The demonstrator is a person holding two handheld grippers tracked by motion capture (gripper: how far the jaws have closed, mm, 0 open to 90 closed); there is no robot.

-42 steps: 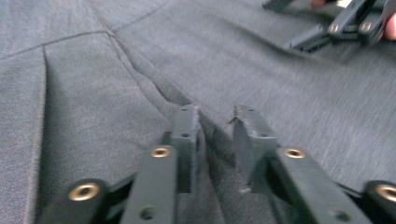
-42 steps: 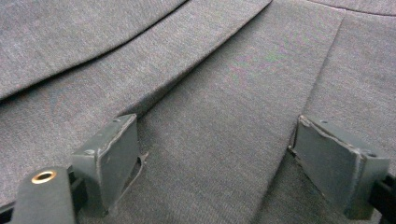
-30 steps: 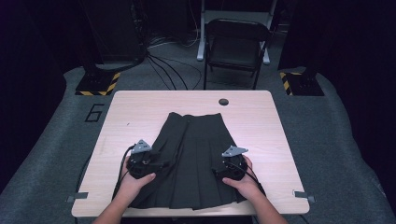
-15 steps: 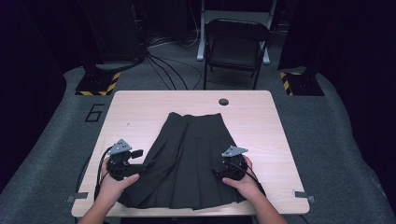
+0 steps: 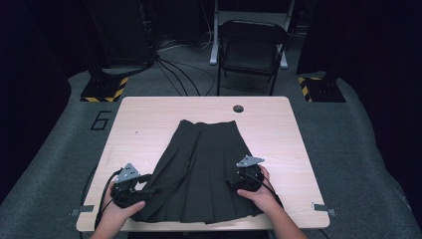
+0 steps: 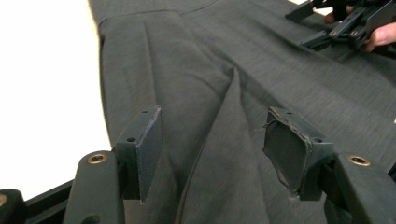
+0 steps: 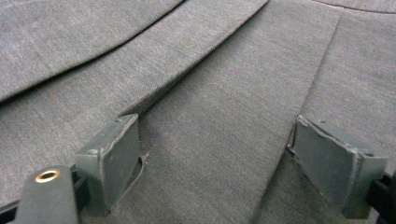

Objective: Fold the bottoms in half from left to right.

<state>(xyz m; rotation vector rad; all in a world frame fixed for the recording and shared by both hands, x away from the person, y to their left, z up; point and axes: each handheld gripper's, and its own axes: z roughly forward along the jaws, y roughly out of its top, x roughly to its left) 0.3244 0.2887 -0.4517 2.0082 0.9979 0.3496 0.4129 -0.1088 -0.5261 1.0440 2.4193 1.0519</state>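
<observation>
Low in the frame, I am poising my left gripper (image 5: 149, 189) and right gripper (image 5: 234, 182), both wide open and empty, over the pleated skirt (image 5: 201, 169); next, probably pinching the hem corners to fold.

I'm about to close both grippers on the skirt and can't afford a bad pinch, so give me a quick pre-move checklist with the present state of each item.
1. Left gripper open: ok, jaws apart over the skirt.
2. Right gripper open: ok, jaws wide apart over the fabric.
3. Cloth between left pads: ok, a raised fold runs between them.
4. Cloth between right pads: cannot tell, the fabric lies flat beneath them with pleat edges near each pad.
5. Skirt spread flat on the table: ok, waistband away from the person, hem toward them.
6. Grippers apart: ok, one near each lower side of the skirt.
</observation>
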